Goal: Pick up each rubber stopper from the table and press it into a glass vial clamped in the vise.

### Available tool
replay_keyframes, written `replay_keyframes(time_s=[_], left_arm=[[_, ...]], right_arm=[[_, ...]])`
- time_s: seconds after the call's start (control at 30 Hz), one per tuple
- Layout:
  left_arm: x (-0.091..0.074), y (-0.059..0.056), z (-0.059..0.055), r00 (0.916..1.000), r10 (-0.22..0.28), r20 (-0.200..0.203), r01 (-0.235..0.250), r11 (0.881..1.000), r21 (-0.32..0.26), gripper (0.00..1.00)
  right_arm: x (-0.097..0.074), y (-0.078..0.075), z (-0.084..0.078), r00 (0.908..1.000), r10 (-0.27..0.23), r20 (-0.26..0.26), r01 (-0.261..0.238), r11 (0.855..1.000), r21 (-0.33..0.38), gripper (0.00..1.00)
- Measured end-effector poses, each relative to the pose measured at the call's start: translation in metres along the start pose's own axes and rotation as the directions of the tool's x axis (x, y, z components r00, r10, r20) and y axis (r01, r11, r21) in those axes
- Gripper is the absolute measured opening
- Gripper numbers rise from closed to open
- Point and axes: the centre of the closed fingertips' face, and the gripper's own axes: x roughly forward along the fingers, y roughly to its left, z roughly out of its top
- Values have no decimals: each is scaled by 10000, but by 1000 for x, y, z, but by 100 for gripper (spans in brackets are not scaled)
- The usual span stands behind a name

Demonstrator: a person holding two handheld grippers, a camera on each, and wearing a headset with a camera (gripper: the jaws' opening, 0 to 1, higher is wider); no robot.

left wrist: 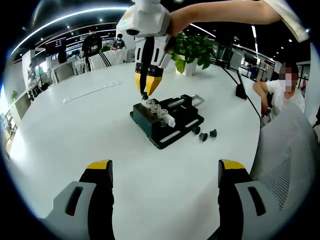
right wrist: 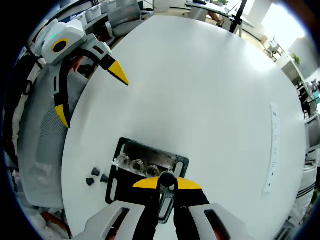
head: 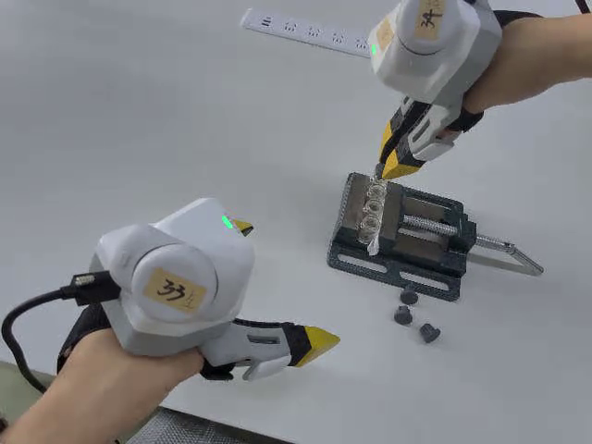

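Note:
A dark vise (head: 435, 264) clamps a row of clear glass vials (head: 374, 209). My right gripper (head: 383, 172) points down at the far end of the row, shut on a dark rubber stopper (right wrist: 167, 178) that sits right over the end vial (right wrist: 159, 171). Three loose stoppers (head: 409, 297) (head: 402, 315) (head: 429, 332) lie on the white table just in front of the vise. My left gripper (head: 283, 283) hovers open at the near left, well away from the vise (left wrist: 167, 120), with nothing between its fingers (left wrist: 100, 167).
A white power strip (head: 305, 32) lies at the far side of the round table (head: 139, 120). The vise's screw handle (head: 507, 248) sticks out to the right. Office chairs, a plant (left wrist: 192, 50) and seated people surround the table.

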Motion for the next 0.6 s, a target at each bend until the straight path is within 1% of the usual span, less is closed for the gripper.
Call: replay_keyframes(time_s=[0.13, 0.2, 0.27, 0.33, 0.4, 0.6], left_arm=[[0, -1, 0, 10000, -8, 25, 8, 10000, -22, 85], [0, -1, 0, 10000, -6, 10, 6, 10000, -1, 85], [0, -1, -1, 10000, -10, -6, 10, 10000, -17, 85], [0, 0, -1, 10000, -10, 4, 10, 10000, -4, 85], [0, 0, -1, 10000, 4, 15, -3, 10000, -11, 85], [0, 1, -1, 10000, 19, 22, -19, 10000, -15, 85]], right_arm=[[-1, 2, -2, 9998, -165, -61, 168, 9987, 486, 5], [0, 0, -1, 9996, -253, -106, 259, 9977, 626, 5], [0, 0, -1, 9993, -349, -132, 360, 9951, 924, 5], [1, -1, -1, 9991, -423, -83, 429, 9939, 1019, 5], [1, -1, -1, 9988, -493, -25, 493, 9906, 1273, 5], [2, -3, 0, 9986, -524, 20, 520, 9937, 992, 6]])
